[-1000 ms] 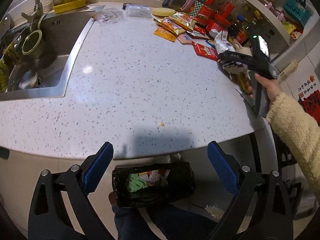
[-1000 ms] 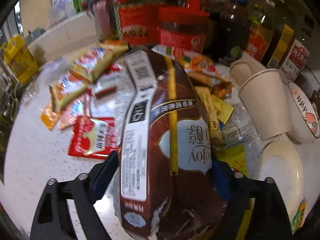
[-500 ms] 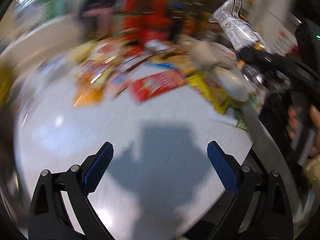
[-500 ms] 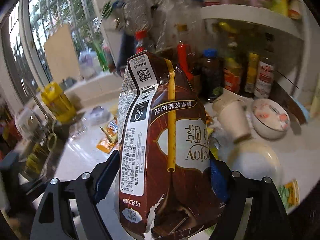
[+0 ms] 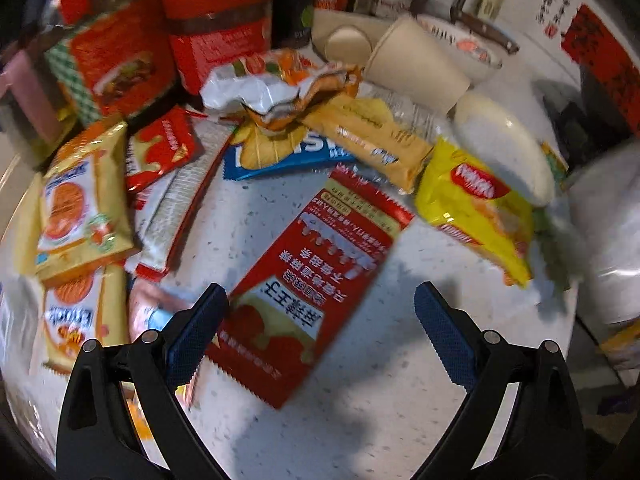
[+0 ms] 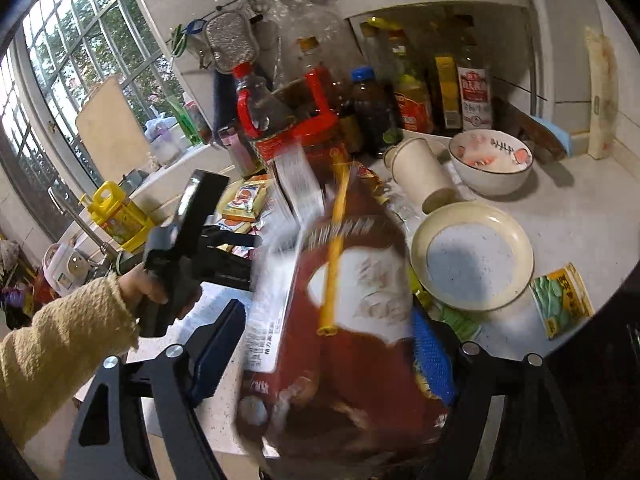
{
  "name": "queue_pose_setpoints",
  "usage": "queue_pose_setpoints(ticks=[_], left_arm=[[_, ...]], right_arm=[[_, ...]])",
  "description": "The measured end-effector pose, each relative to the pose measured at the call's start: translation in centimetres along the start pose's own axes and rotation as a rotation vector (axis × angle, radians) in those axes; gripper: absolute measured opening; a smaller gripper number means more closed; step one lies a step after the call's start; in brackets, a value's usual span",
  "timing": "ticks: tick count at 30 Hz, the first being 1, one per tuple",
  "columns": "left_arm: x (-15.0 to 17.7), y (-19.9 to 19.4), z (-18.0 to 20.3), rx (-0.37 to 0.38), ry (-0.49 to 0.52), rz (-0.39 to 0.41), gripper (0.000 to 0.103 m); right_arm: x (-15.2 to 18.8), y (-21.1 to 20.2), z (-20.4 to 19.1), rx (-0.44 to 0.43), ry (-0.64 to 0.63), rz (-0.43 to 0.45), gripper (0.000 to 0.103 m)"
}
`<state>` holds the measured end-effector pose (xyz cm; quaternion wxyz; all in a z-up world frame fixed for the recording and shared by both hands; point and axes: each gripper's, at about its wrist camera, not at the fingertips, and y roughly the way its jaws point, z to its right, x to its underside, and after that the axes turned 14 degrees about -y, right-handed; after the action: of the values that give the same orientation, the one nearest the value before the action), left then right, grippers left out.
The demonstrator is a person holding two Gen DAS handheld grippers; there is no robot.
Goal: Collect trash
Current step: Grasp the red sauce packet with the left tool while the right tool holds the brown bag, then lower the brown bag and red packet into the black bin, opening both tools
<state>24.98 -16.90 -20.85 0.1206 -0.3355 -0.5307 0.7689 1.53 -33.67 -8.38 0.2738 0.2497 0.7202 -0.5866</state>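
Observation:
My left gripper (image 5: 320,320) is open and hovers low over a red snack wrapper (image 5: 312,280) lying flat on the speckled counter, with its lower end between the blue pads. Around it lie a yellow packet (image 5: 476,208), a blue chip bag (image 5: 280,152), orange packets (image 5: 80,208) and a crumpled foil wrapper (image 5: 272,88). In the right wrist view, a brown and white snack bag (image 6: 348,328), blurred, sits between the fingers of my right gripper (image 6: 324,348), whose jaws stand wide apart; the left pad is clear of it. The left gripper shows there too (image 6: 188,240).
Red-lidded jars (image 5: 216,36) and bottles (image 6: 368,112) crowd the back of the counter. A paper cup (image 5: 416,64) lies on its side by a cream plate (image 6: 472,256) and a patterned bowl (image 6: 490,162). A green packet (image 6: 560,300) lies at the right edge. The sink tap (image 6: 80,220) is at the left.
My left gripper swung from the counter edge to the wrapper pile and dropped low over the red wrapper. My right gripper's jaws have opened and the brown bag tilts, blurred.

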Motion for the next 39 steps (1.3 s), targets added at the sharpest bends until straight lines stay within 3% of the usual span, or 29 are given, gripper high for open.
queue_pose_setpoints(ticks=[3, 5, 7, 8, 9, 10, 11, 15, 18, 22, 25, 30, 39], left_arm=[[-0.2, 0.7, -0.4, -0.005, 0.023, -0.014, 0.092], [0.1, 1.0, -0.1, -0.043, 0.073, 0.001, 0.092], [0.2, 1.1, 0.2, -0.061, 0.105, 0.015, 0.089], [0.1, 1.2, 0.1, -0.061, 0.102, 0.021, 0.084], [0.2, 1.0, 0.0, -0.058, 0.103, 0.041, 0.070], [0.1, 0.8, 0.0, -0.055, 0.101, 0.052, 0.065], [0.2, 0.7, -0.2, -0.051, 0.093, 0.059, 0.062], [0.5, 0.3, -0.9, -0.017, 0.061, 0.081, 0.052], [1.1, -0.3, -2.1, -0.009, 0.037, 0.091, 0.047], [2.1, -1.3, -3.5, 0.021, -0.014, 0.105, 0.042], [2.9, -2.7, -3.2, 0.045, -0.060, 0.132, 0.041], [4.7, -4.9, -4.0, 0.114, -0.155, 0.196, 0.041], [9.7, -11.9, -3.1, 0.108, -0.170, 0.310, 0.040]], right_arm=[[-0.4, 0.3, -0.2, -0.006, -0.021, 0.008, 0.076], [-0.6, 1.3, -0.2, -0.025, -0.019, -0.013, 0.063], [-0.5, 1.9, -0.2, -0.029, -0.008, -0.017, 0.063], [-0.5, 1.9, -0.5, -0.033, -0.015, -0.012, 0.068], [-0.5, 1.9, -0.7, -0.037, -0.024, -0.015, 0.073], [-0.4, 2.0, -1.1, -0.037, -0.040, -0.026, 0.089], [-0.2, 2.0, -1.6, -0.015, -0.071, -0.038, 0.099], [1.0, 2.9, -3.2, 0.037, -0.244, -0.119, 0.098], [2.8, 5.3, -3.9, 0.014, -0.312, -0.240, 0.098], [4.4, 8.1, -4.4, 0.014, -0.370, -0.326, 0.098], [5.1, 9.9, -4.6, 0.040, -0.415, -0.357, 0.089], [4.8, 10.3, -4.4, 0.023, -0.369, -0.319, 0.085], [2.0, 6.5, -6.3, -0.029, -0.342, -0.207, 0.085]])
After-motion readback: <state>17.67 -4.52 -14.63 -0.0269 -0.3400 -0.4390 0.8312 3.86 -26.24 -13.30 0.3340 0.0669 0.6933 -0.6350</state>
